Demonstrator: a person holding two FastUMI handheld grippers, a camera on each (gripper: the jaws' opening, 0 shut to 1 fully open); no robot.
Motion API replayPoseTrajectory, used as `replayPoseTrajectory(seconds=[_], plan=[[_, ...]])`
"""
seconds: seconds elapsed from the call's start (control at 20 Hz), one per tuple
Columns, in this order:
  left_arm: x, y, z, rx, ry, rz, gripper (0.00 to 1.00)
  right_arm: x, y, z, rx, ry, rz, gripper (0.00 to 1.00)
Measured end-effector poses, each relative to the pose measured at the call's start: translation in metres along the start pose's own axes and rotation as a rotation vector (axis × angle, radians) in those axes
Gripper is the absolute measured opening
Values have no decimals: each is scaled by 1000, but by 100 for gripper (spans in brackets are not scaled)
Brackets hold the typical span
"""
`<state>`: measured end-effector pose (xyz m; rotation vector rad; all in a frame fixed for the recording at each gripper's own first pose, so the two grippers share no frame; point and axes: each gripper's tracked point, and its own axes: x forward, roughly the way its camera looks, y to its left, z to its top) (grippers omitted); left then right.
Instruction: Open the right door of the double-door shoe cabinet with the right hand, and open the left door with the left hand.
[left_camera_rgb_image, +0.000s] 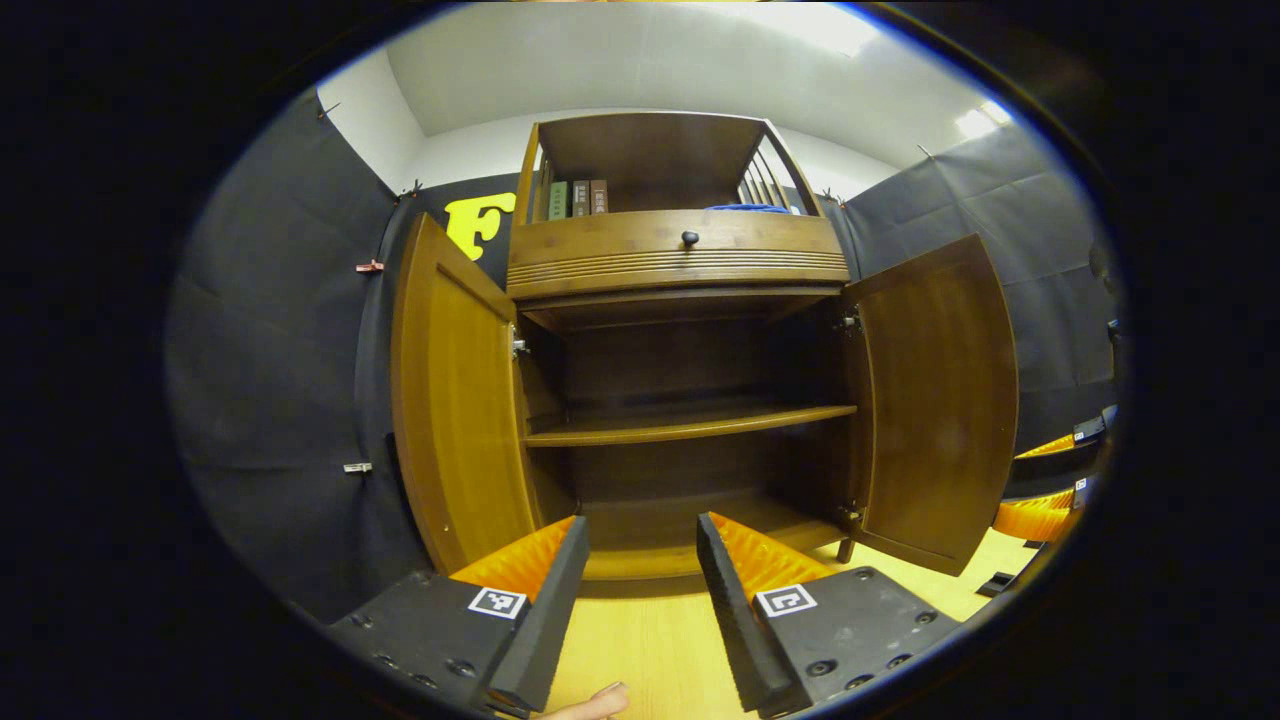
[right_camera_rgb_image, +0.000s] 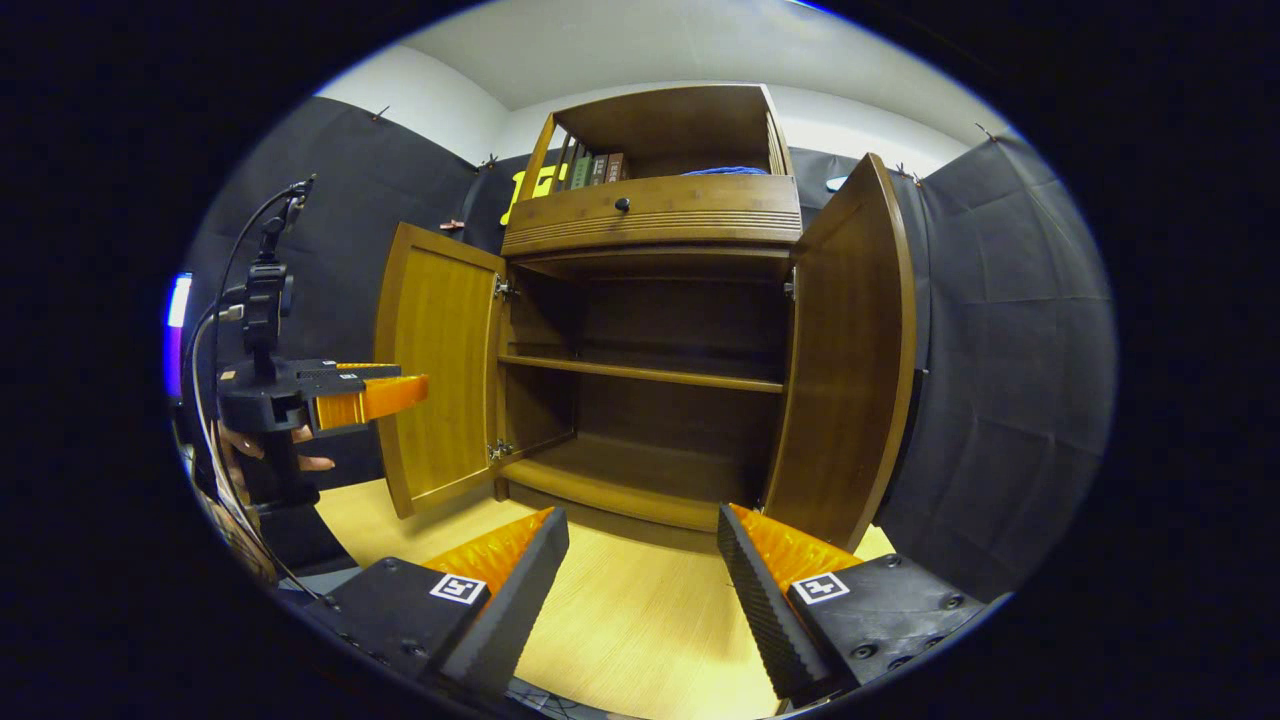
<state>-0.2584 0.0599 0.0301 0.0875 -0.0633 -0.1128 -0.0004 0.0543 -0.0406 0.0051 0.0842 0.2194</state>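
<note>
The cabinet (left_camera_rgb_image: 680, 330) fills the centre of the left gripper view, and in the right gripper view it sits centre, a bit to the top. It stands on a light wood floor (left_camera_rgb_image: 650, 640) w/ black cloth behind. Both doors are already swung out wide. The left door (left_camera_rgb_image: 455, 400) hangs at centre-left of the frame and the right door (left_camera_rgb_image: 935, 400) at centre-right. Inside, one shelf (left_camera_rgb_image: 690, 422) crosses the middle and nothing lies on it as far as I can see. Above is a drawer w/ a small knob (left_camera_rgb_image: 690, 238), and on top some books (left_camera_rgb_image: 578, 198) at upper centre.

The left gripper (left_camera_rgb_image: 640, 590) is at bottom centre, fingers apart, nothing between them, well apart from the cabinet. The right gripper (right_camera_rgb_image: 640, 590) is the same: bottom centre of its own view, fingers apart, holding nothing. At middle left of the right gripper view the left gripper is seen from the side, held by a hand (right_camera_rgb_image: 265, 450), just beside the left door edge but not touching, I think.

So, judging from this, the task looks done: both doors open. Nothing much is left, maybe only to pull the hands back.
</note>
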Motion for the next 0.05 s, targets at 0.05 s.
replayPoseTrajectory(seconds=[0.05], plan=[[0, -6, 0, -13, -4, -19, 71, 0, -1, 0, 8, -1, -2, 95]])
